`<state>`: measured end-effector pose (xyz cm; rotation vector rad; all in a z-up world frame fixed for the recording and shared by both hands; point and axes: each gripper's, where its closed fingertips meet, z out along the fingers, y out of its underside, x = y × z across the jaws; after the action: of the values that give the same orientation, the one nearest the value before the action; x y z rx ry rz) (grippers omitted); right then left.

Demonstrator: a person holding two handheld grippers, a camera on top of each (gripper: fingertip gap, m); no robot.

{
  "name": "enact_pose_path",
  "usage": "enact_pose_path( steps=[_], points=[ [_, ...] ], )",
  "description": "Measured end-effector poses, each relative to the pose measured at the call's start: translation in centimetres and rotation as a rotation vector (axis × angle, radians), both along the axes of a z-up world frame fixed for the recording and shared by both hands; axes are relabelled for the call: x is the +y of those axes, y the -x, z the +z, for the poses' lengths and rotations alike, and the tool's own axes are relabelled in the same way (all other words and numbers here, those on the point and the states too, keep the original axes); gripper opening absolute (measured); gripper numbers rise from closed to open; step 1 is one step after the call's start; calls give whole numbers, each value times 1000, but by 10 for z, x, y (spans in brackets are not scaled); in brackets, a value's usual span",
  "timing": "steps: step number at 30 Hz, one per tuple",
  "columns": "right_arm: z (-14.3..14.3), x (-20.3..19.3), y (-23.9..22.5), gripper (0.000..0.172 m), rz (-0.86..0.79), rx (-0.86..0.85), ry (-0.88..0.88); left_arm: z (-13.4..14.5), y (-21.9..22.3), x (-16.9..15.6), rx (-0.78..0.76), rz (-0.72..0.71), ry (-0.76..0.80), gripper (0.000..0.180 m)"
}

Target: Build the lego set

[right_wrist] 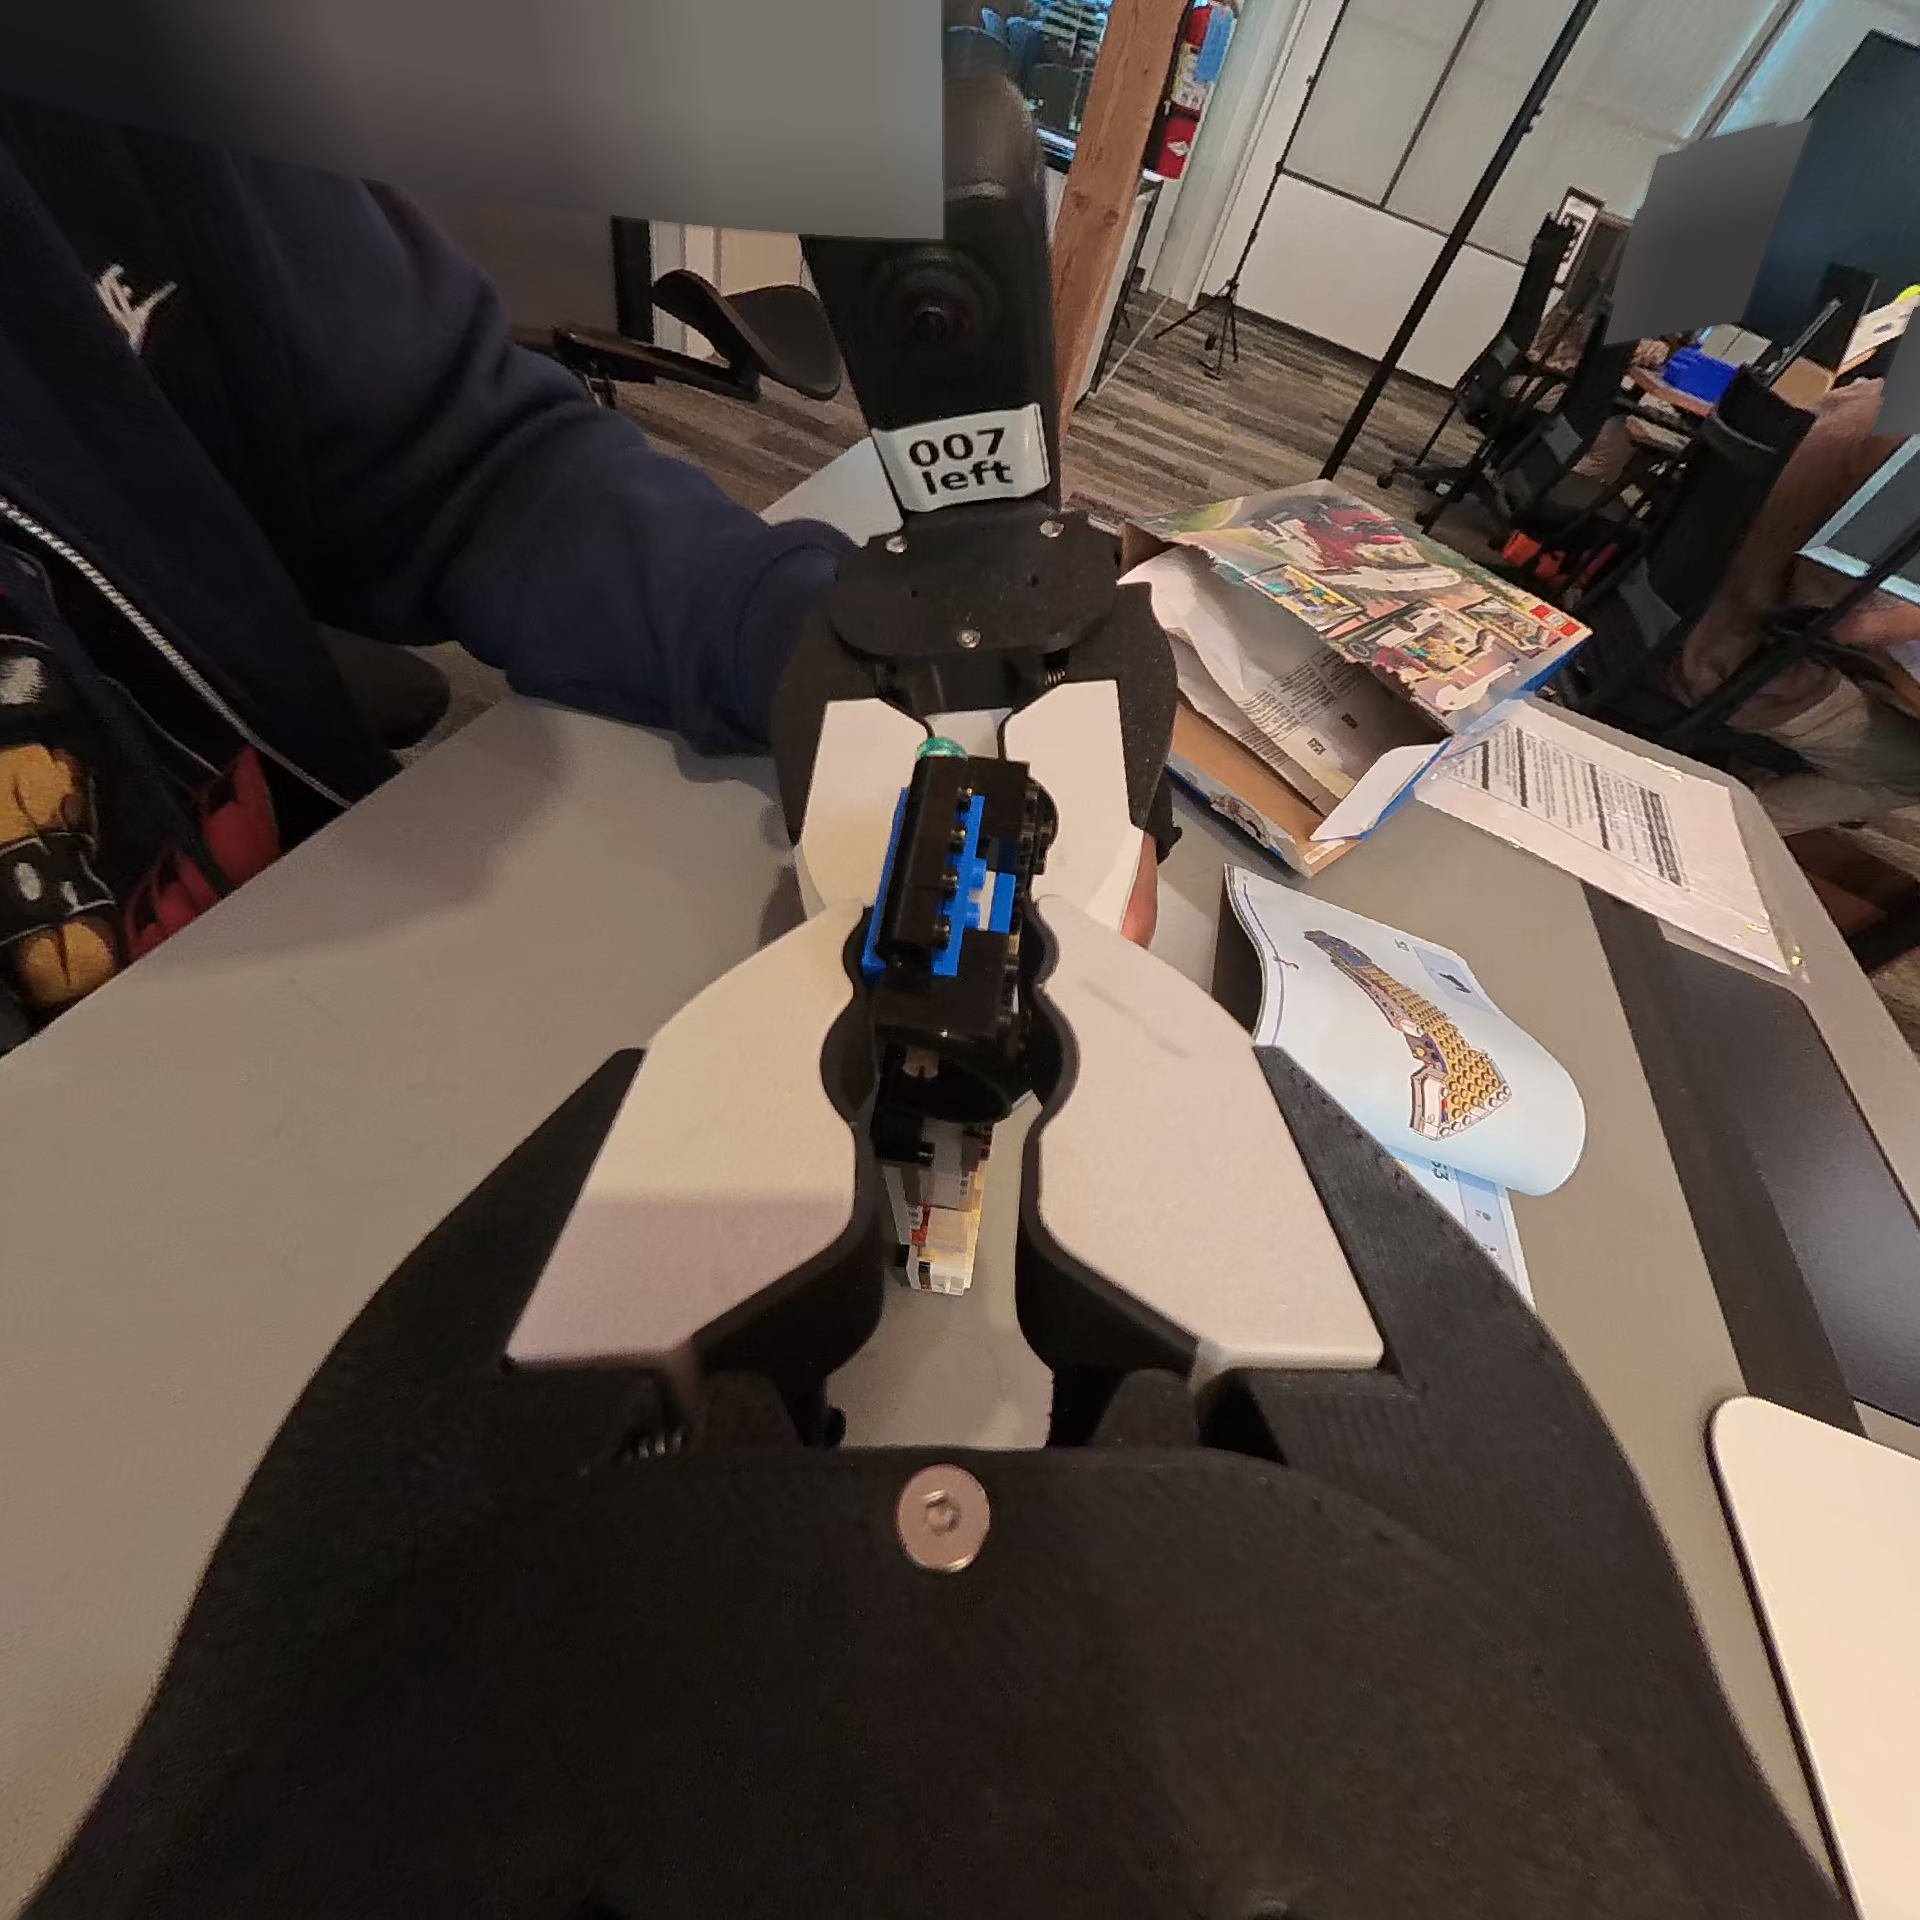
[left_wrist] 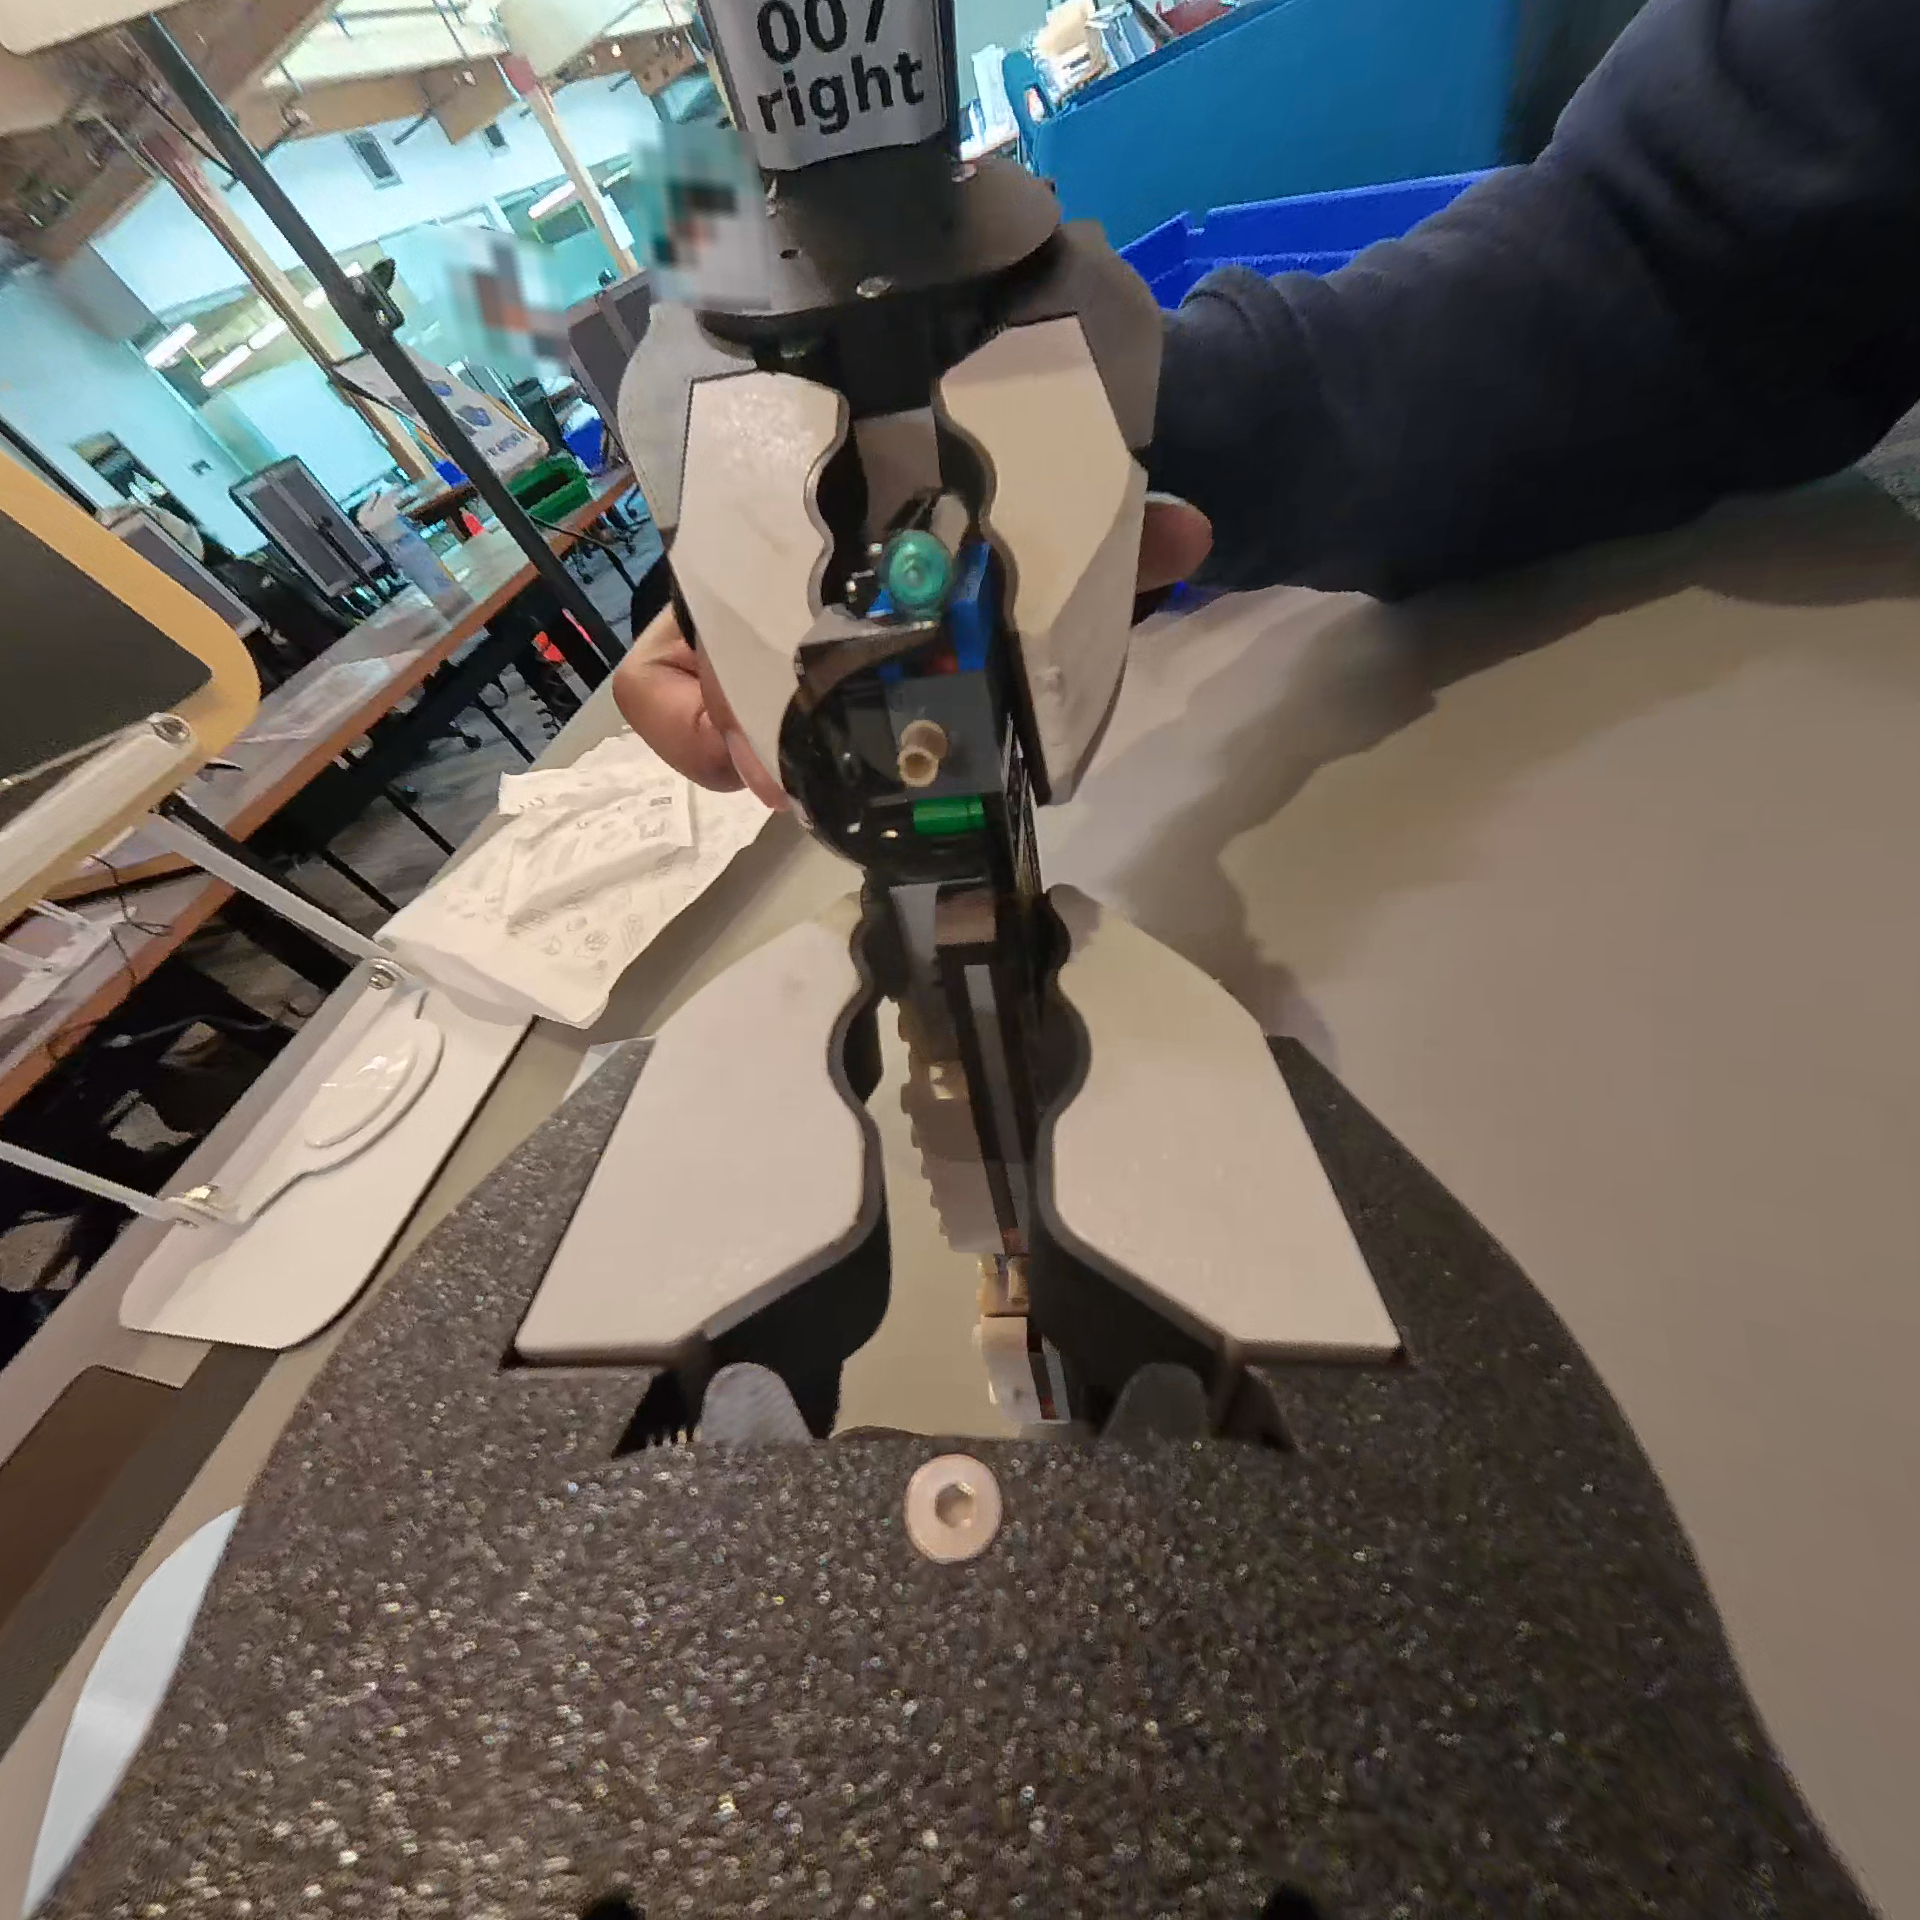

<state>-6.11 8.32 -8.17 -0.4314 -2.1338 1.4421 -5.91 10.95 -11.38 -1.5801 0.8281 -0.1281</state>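
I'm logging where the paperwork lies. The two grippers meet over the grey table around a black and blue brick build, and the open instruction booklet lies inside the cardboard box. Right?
One thing is wrong: the instruction booklet lies open on the table, beside the cardboard box, not inside it. The right wrist view shows this. The rest holds: both grippers meet around the brick build.

brick assembly (right_wrist: 951,935): showing black and blue bricks, with a translucent teal stud at its far end, a tan peg and a green piece on the side the left wrist view sees, white and tan bricks lower down.
left gripper (left_wrist: 961,940): showing pale grey fingers on a speckled black foam body.
right gripper (right_wrist: 951,961): wearing pale grey fingers over matte black.
sleeve (left_wrist: 1507,343): showing dark navy.
table (right_wrist: 364,987): looking plain light grey.
instruction booklet (right_wrist: 1423,1029): showing pale blue with a gold-studded drawing, at right of the frame.
box (right_wrist: 1382,613): showing multicoloured print, blue edges, brown inside.
bin (left_wrist: 1299,223): showing bright blue, upper right.
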Motion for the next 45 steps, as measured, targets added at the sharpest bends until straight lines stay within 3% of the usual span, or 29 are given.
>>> enact_pose_path(
  steps=[10, 17, 21, 32, 45],
  points=[
    [-17, 36, -13, 34, -224, -9, -2, -13, 15, 11, 236, 140, -174, 24],
    [-88, 53, -63, 30, -356, -121, -165, -19, 3, 8, 343, 100, -207, 24],
    [-114, 62, -61, 28, -413, -177, -325, -20, 1, 9, 367, 98, -200, 24],
    [-134, 63, -57, 28, -417, -316, -333, -26, 0, 10, 523, 107, -201, 25],
    [-144, 44, -52, 29, -426, -333, -370, -24, -6, 9, 499, 97, -213, 25]
  ],
)
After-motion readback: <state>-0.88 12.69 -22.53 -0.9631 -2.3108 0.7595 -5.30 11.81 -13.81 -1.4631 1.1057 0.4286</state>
